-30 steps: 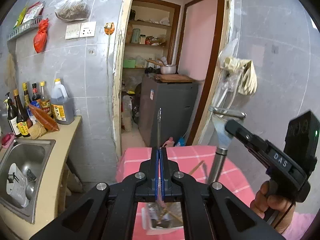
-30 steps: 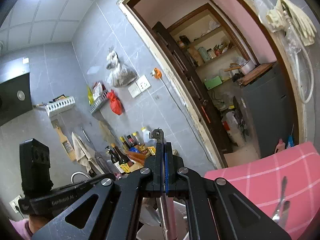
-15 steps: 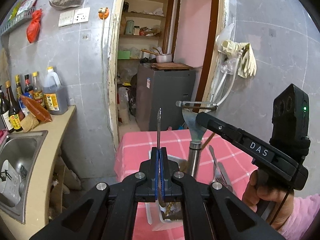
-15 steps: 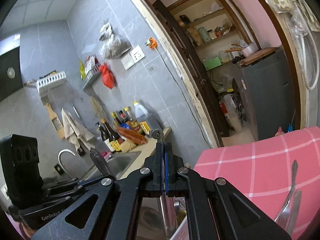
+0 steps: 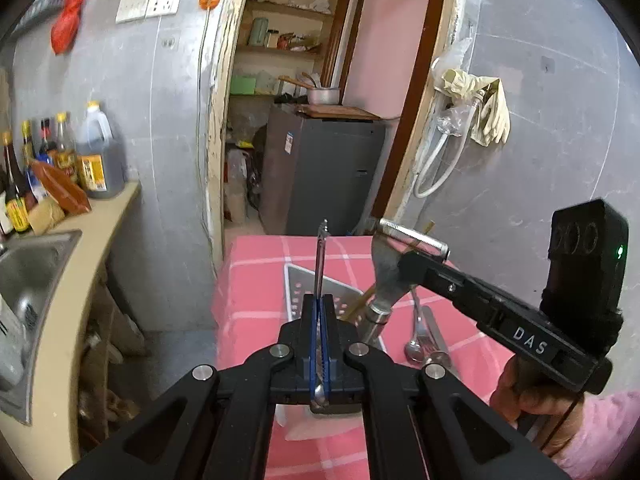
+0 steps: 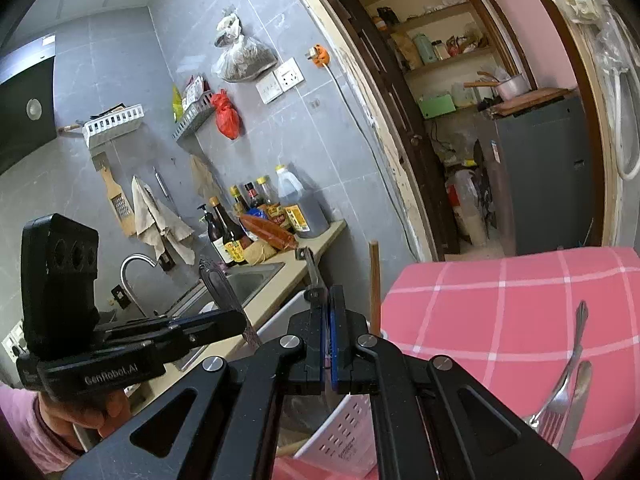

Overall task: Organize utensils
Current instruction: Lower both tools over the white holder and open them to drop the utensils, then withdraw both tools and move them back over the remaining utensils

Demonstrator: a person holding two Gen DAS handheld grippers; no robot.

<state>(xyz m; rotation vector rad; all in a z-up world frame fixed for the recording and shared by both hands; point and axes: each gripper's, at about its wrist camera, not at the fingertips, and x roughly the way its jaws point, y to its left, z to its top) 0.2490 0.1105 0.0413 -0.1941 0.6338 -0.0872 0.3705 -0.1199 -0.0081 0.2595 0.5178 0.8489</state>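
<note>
My left gripper (image 5: 319,308) is shut on a thin metal utensil (image 5: 320,256) whose handle stands upright; it also shows from the right wrist view (image 6: 224,292). My right gripper (image 6: 327,304) is shut on a metal peeler (image 5: 390,276), held over a white perforated basket (image 5: 296,292) on the pink checked tablecloth (image 5: 256,280). The basket also shows in the right wrist view (image 6: 344,436), with a wooden chopstick (image 6: 374,284) standing in it. A fork (image 6: 560,384) and other cutlery (image 5: 420,336) lie on the cloth to the basket's right.
A counter (image 5: 80,264) with a steel sink (image 5: 28,268) and several sauce bottles (image 5: 96,152) stands to the left. A doorway behind the table opens onto a grey cabinet (image 5: 328,176). Gloves and a hose (image 5: 476,108) hang on the right wall.
Both grippers have tilted and moved down toward the table with their utensils. The basket and the cutlery on the cloth have come into fuller view.
</note>
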